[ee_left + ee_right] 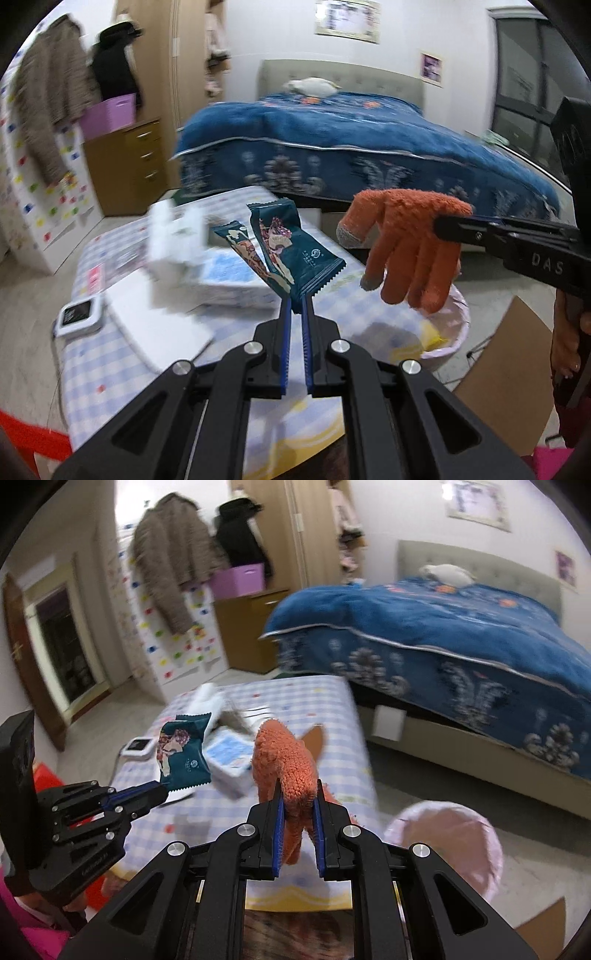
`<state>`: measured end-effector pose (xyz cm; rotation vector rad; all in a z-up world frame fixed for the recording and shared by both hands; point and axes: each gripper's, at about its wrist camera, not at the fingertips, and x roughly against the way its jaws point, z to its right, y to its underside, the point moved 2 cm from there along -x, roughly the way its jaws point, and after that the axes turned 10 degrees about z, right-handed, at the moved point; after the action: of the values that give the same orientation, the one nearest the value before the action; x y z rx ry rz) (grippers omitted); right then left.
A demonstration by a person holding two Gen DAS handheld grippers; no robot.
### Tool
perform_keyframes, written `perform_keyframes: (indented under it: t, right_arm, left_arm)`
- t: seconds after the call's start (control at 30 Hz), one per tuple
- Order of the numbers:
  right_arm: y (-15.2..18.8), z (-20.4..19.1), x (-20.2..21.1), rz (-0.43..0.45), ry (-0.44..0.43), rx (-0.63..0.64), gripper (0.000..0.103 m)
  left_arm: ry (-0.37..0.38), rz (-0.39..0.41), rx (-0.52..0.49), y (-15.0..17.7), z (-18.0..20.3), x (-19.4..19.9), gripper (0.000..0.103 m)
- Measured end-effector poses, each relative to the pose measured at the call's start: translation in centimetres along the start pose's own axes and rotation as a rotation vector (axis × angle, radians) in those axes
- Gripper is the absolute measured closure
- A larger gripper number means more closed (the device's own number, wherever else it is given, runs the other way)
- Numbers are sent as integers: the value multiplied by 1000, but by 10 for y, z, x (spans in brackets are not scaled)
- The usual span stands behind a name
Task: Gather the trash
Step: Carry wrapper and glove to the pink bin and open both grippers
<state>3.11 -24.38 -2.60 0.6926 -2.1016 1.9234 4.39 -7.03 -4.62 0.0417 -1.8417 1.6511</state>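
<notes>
My left gripper (295,301) is shut on dark teal snack wrappers (288,251) and holds them up above the checked table (110,369). It also shows in the right wrist view (162,788) with a wrapper (184,751). My right gripper (298,794) is shut on an orange knit glove (284,760). In the left wrist view the right gripper (437,223) holds the glove (410,247) hanging over a pink-lined trash bin (448,332), which also shows in the right wrist view (454,845).
On the table lie a tissue pack (221,280), a white box (173,240), a white board (159,328) and a small white device (79,317). A bed with a blue cover (351,147) stands behind. Cardboard (509,369) lies by the bin.
</notes>
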Motion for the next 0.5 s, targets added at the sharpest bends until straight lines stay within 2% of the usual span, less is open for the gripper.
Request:
perform_keyframes:
  t: [0.3,0.5]
  right_arm:
    - [19,91,23,0,216,-113,89]
    - [42,142,25,-40,324,-184,89]
  left_arm:
    - [166,-20,-116,-15,79,-47,99]
    - [258,-72,-175,-13,125,-84,99]
